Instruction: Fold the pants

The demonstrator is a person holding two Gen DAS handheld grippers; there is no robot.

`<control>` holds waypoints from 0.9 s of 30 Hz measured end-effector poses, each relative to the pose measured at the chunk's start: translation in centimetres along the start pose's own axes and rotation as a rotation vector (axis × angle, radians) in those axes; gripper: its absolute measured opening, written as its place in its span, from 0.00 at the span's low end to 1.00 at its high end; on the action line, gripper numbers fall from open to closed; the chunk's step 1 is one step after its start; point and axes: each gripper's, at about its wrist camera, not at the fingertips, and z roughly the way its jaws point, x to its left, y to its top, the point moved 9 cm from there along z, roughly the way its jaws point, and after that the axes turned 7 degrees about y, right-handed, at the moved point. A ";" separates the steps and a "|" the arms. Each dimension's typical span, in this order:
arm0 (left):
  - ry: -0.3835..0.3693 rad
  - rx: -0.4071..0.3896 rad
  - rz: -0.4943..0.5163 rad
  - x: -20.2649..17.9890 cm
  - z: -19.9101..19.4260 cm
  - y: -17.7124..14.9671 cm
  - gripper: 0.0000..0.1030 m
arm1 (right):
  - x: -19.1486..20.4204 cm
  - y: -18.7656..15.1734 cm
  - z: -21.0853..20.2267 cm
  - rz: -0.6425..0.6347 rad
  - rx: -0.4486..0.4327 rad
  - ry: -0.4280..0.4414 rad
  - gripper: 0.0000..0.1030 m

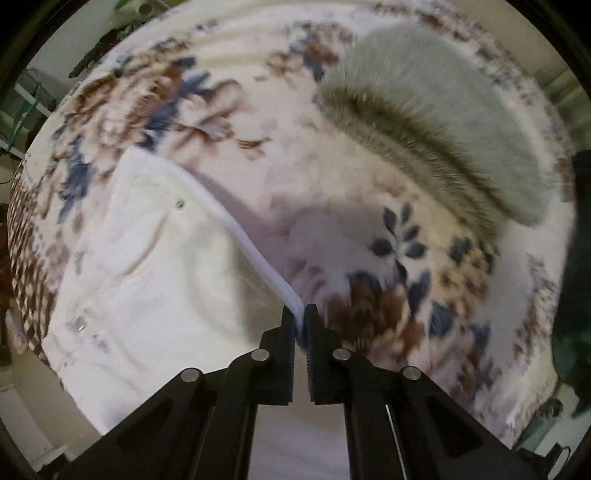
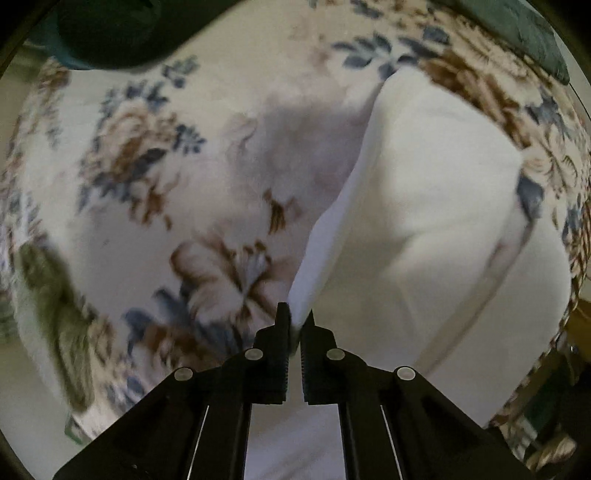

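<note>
White pants point(image 1: 147, 266) lie on a floral bedspread point(image 1: 369, 221). In the left wrist view they fill the lower left, with rivets and a pocket seam showing. My left gripper point(image 1: 300, 314) is shut on a raised edge of the pants. In the right wrist view the pants point(image 2: 424, 221) fill the right half, with a leg seam running down. My right gripper point(image 2: 295, 317) is shut on a lifted fold of the white cloth. Both pinched edges stand up off the bed.
A grey furry cushion point(image 1: 443, 110) lies on the bedspread beyond the left gripper and shows at the left edge of the right wrist view point(image 2: 55, 314). Dark green cloth point(image 2: 110, 29) sits at the bed's edge. Room clutter point(image 1: 29, 103) shows past the bed.
</note>
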 end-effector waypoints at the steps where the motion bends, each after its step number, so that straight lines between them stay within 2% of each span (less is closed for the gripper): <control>1: -0.021 -0.021 -0.003 1.0 -2.3 -1.4 0.03 | -0.2 -1.1 -1.1 -0.016 -0.003 0.019 0.05; 2: -0.041 -0.032 -0.003 3.1 -1.3 -1.2 0.03 | -0.5 -2.2 -2.1 -0.034 -0.007 0.033 0.05; 4: -0.072 -0.059 -0.008 5.6 -3.5 -4.2 0.03 | -1.1 -0.7 -4.6 -0.057 -0.004 0.061 0.05; 5: -0.083 -0.067 -0.004 6.1 -2.1 -4.5 0.02 | -2.0 -1.5 -5.5 -0.071 -0.005 0.071 0.05; 9: -0.097 -0.056 -0.016 10.1 -2.6 -9.1 0.02 | -8.6 -4.8 -9.7 -0.116 0.003 0.080 0.05; 13: -0.073 -0.003 -0.018 13.9 -0.9 -14.9 0.03 | -15.7 -6.9 -11.8 -0.143 0.017 0.055 0.04; 17: -0.029 0.068 -0.051 16.8 4.0 -19.1 0.03 | -21.4 -9.4 -10.6 -0.142 0.054 0.015 0.04; 22: -0.031 0.121 -0.101 17.8 10.3 -20.4 0.03 | -25.2 -10.9 -7.1 -0.200 0.106 -0.023 0.04; 24: -0.040 0.132 -0.122 18.2 10.9 -20.5 0.05 | -26.7 -11.1 -5.9 -0.191 0.149 -0.031 0.11; 26: -0.069 0.098 -0.134 18.2 9.6 -20.1 0.06 | -28.5 -11.3 -5.8 -0.171 0.217 -0.023 0.34; 27: -0.067 0.078 -0.128 18.2 8.7 -19.9 0.08 | -28.9 -11.1 -6.2 -0.169 0.218 -0.001 0.38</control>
